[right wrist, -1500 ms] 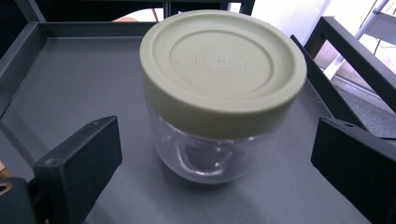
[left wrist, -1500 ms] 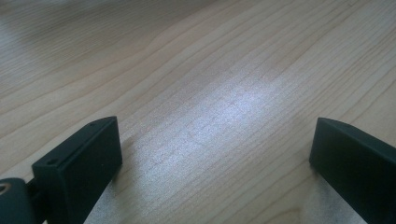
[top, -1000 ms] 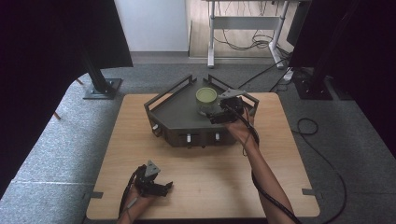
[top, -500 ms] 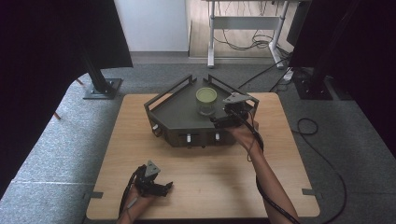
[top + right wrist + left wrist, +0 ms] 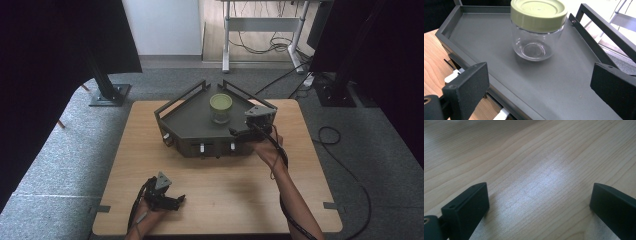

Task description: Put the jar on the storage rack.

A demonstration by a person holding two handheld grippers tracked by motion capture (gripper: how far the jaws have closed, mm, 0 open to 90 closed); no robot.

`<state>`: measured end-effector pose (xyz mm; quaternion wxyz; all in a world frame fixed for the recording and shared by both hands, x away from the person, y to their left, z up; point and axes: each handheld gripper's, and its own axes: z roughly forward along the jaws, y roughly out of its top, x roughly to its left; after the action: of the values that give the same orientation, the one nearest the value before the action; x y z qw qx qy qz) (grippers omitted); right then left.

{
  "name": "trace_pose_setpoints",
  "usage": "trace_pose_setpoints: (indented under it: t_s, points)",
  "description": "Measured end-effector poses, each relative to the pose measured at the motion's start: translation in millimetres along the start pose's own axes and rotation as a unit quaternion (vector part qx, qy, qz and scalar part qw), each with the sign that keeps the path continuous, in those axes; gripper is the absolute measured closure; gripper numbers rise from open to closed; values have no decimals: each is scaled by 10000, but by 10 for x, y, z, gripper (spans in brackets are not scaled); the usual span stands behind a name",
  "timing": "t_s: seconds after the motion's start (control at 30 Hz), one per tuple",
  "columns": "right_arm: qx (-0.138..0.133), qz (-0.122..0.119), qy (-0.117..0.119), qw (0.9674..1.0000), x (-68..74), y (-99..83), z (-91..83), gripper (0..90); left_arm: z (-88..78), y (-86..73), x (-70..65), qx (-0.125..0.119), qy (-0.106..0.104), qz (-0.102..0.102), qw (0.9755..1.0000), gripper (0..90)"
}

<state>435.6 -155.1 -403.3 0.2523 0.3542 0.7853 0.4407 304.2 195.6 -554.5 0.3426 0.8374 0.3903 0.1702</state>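
Though lidded, jar [image 5: 537,30] looks unlabelled.

Soft daylight is coming from the far side of the room, leaving the high view's left and right edges lying in near-black. A pale glare is spreading over the table [image 5: 541,182] in the left gripper view. The jar [image 5: 537,30] is casting a faint shadow, and the near fingers are blurring slightly.

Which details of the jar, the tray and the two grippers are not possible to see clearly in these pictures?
- Jar, right gripper view: its far side is hidden by its own body.
- Tray, right gripper view: its near corner is cut off by the bottom edge.
- Left gripper, high view: jaws too small to judge.
- Right gripper, high view: jaw tips too small.
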Motion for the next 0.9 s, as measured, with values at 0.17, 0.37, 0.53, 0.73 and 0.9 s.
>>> trace_pose_setpoints:
  t_s: [0.17,0.37,0.53,0.73,0.9]
  points:
    - [-27,14,-15,10000,-4,-35,-58,16,0,0,0,3,-1,2,10000,21]
    - [-30,22,-28,10000,6,-81,-118,17,0,0,-1,-2,2,-2,10000,21]
    - [-53,78,-17,10000,9,-130,-158,16,0,0,-1,-3,2,-1,10000,21]
    - [-67,115,-42,9999,3,-201,-202,12,1,0,-2,-3,2,-5,10000,21]
    - [-66,148,-47,9999,-5,-260,-239,12,0,0,-1,-3,3,-4,10000,21]
